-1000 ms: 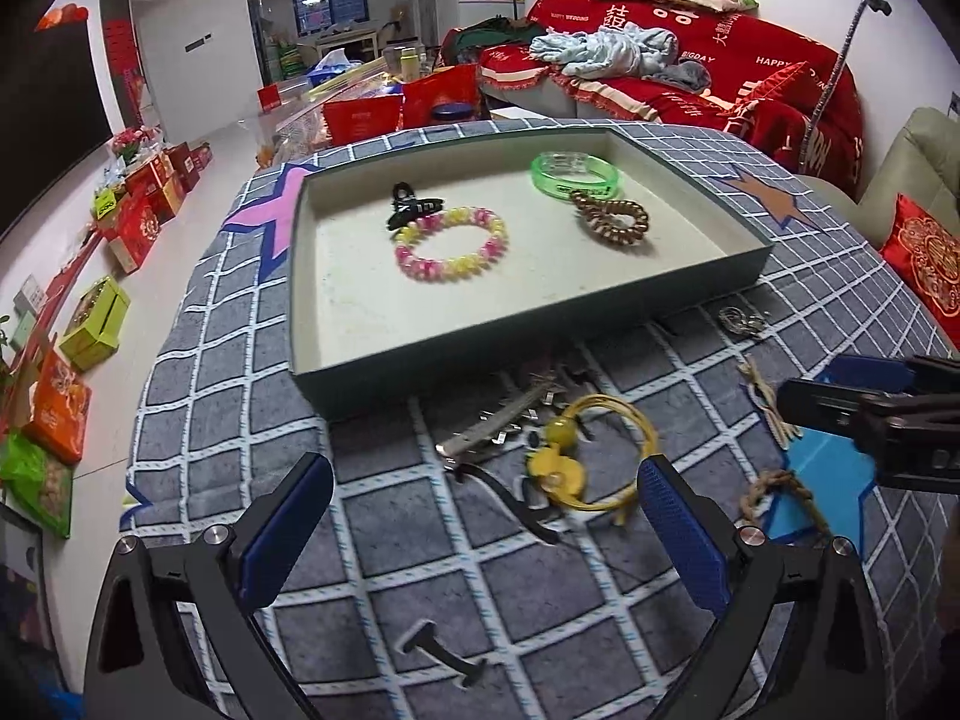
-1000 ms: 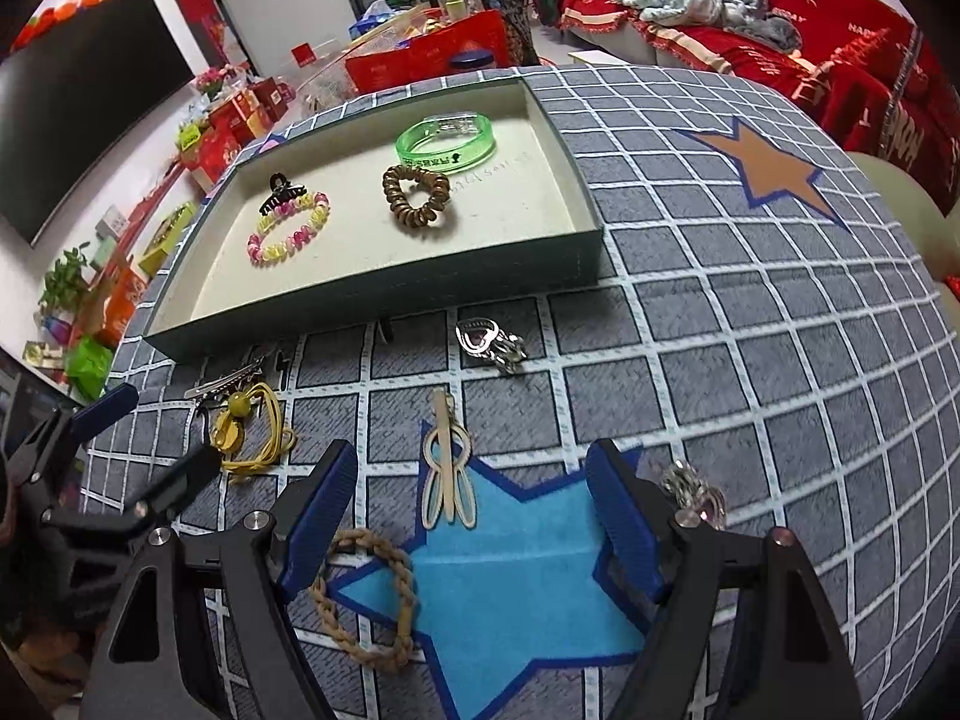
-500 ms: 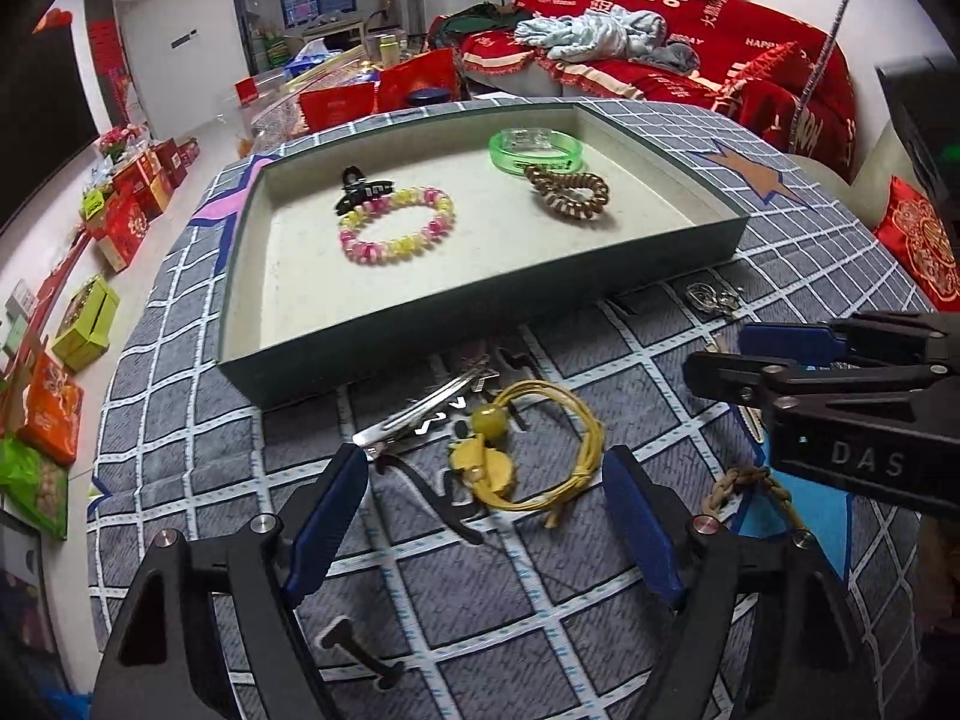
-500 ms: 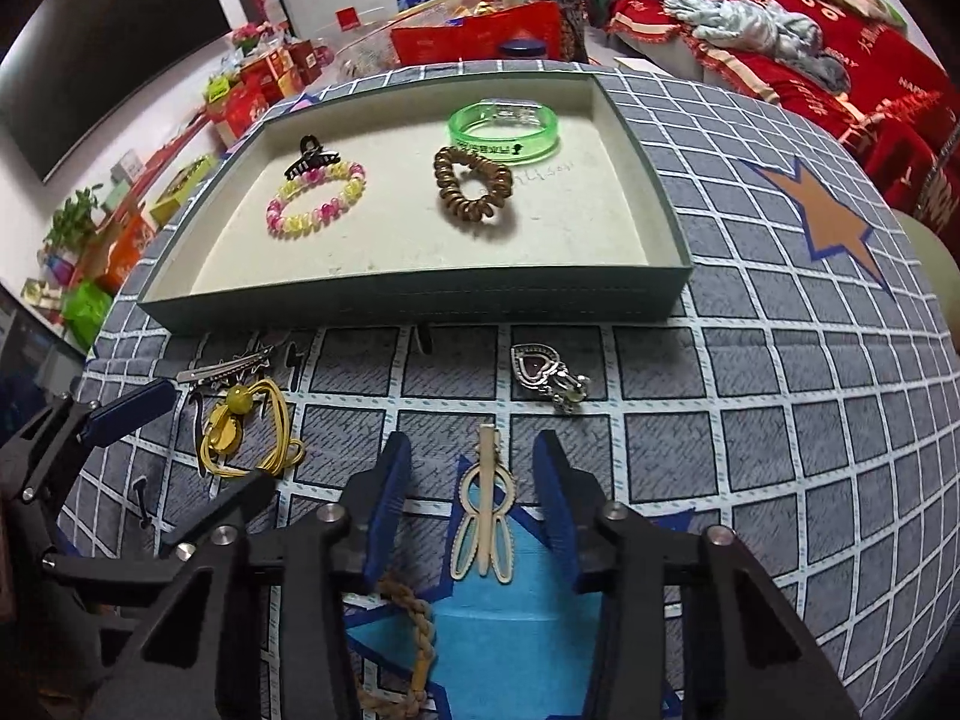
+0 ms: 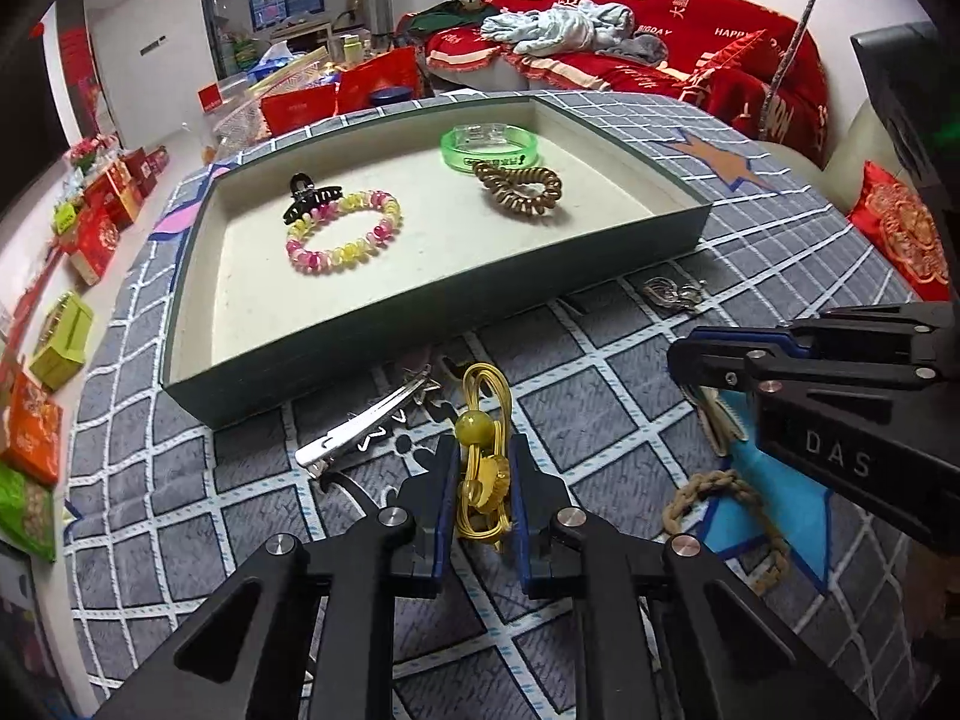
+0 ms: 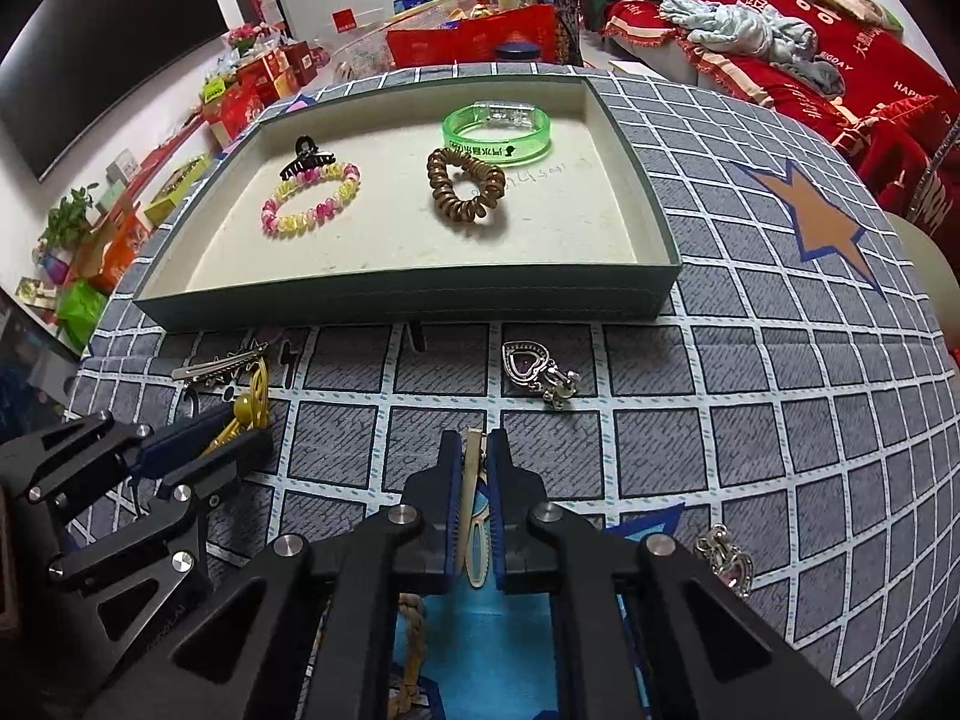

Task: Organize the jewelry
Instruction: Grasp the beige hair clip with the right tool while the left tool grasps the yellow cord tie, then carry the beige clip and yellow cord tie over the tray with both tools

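Two grips just closed: our left gripper (image 5: 480, 480) pinches the yellow tie (image 5: 485, 468), our right gripper (image 6: 474, 480) the beige clip (image 6: 470, 498), both on the cloth. Next, we lift them into the tray (image 6: 408, 300).

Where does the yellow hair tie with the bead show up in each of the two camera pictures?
Left wrist view: bottom centre, the yellow hair tie pinched in the left gripper, just in front of the tray.
Right wrist view: far left, the same hair tie partly hidden by the left gripper.
Shared landmark: the silver hair clip lying right beside it, near the tray's front wall.
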The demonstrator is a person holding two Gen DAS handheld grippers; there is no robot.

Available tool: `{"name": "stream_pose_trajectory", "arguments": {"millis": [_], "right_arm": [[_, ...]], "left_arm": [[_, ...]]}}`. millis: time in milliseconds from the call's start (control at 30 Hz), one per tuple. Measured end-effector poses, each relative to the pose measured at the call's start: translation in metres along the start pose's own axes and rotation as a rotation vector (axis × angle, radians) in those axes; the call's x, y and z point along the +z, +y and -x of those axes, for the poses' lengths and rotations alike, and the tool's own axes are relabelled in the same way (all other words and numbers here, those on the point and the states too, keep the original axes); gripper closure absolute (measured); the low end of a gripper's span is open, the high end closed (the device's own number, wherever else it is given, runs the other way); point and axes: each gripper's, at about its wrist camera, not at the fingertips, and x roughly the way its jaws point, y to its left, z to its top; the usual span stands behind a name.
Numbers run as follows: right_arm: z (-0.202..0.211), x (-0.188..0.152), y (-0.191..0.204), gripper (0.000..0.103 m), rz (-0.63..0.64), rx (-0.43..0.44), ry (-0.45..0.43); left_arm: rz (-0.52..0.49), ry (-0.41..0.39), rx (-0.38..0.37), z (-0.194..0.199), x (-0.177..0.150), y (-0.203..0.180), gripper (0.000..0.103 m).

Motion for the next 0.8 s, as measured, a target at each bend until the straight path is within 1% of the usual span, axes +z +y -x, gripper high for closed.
{"name": "stream_pose_trajectory", "arguments": {"millis": [200, 567, 800], "right_arm": [[0.011, 0.000, -0.001, 0.094, -0.017, 0.021, -0.029], [0.038, 0.003, -0.005, 0.094, -0.049, 0.079, -0.083], [0.049, 0.010, -0.007, 0.094, -0.065, 0.097, -0.106]], "left_arm": [[0.039, -0.017, -0.048, 0.013, -0.001, 0.009, 0.069], [0.070, -0.072, -0.073, 0.043, 0.007, 0.023, 0.069], [0.077, -0.108, -0.070, 0.054, 0.019, 0.031, 0.069]]}}
